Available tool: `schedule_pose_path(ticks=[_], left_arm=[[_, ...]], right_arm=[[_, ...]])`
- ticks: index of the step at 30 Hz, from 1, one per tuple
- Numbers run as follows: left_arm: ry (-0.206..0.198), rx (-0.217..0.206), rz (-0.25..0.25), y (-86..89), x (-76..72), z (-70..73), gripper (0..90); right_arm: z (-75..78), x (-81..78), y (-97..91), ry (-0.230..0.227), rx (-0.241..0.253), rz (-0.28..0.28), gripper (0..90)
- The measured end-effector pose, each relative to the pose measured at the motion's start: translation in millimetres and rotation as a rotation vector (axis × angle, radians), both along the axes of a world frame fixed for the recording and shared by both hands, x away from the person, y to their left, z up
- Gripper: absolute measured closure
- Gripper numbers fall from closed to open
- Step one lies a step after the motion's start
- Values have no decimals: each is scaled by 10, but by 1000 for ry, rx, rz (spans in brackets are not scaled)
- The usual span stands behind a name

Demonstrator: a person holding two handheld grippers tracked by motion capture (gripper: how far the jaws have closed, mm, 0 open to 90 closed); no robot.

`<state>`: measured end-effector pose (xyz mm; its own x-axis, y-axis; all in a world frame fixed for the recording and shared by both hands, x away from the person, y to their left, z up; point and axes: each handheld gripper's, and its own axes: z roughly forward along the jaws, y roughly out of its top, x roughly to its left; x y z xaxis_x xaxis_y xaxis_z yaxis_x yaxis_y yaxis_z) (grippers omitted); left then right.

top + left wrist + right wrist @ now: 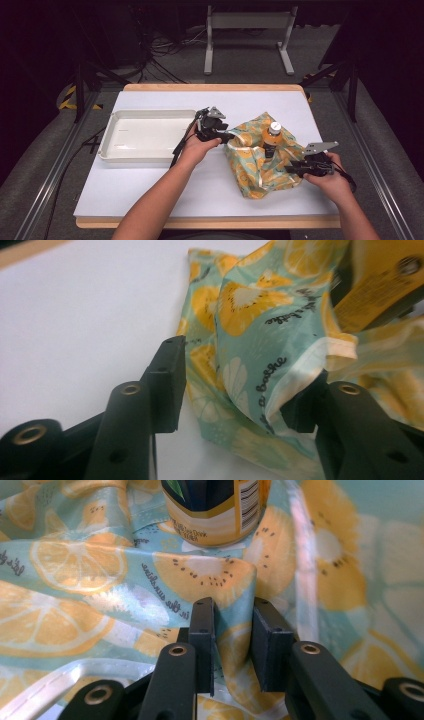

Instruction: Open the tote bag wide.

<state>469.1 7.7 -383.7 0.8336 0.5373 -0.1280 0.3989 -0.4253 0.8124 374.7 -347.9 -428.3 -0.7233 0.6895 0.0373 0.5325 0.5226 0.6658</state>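
Observation:
A teal cloth bag (255, 167) printed with orange and kiwi slices lies crumpled on the right half of the white table. An orange bottle (273, 135) with a white cap stands upright inside it. My left gripper (227, 135) is at the bag's left rim. In the left gripper view its jaws (240, 375) stand apart, with the bag's hem (250, 305) loose between them and the bottle (380, 280) beyond. My right gripper (290, 167) is at the bag's right side. It (232, 605) is shut on a fold of the bag (75, 565), just below the bottle (215, 510).
A shallow white tray (107, 145) sits left of the bag, close behind the left hand. Bare white tabletop (150, 185) lies in front of the tray and the bag. A grey metal stand (247, 20) and cables are on the floor beyond the table.

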Motion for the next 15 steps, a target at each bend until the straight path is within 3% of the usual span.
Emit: schedule_pose_path(ticks=[3, 6, 7, 9, 12, 15], left_arm=[[-3, -51, -37, 31, -61, 80, 461], [8, -53, -81, 39, -98, 108, 401], [-4, -37, -104, 46, -149, 125, 401], [-27, -44, -105, 80, -210, 157, 391], [-62, -79, -98, 110, -274, 213, 393], [-116, -143, -126, 124, -407, 341, 441]], right_arm=[[0, -2, 10, -1, 1, 0, 736], [0, -3, 15, -2, 1, -2, 734], [1, -3, 16, -2, 2, -2, 733], [-1, -4, 18, -1, 5, -1, 731], [-6, 0, 18, -1, 9, 0, 730], [-4, 1, 28, -3, 7, 2, 730]])
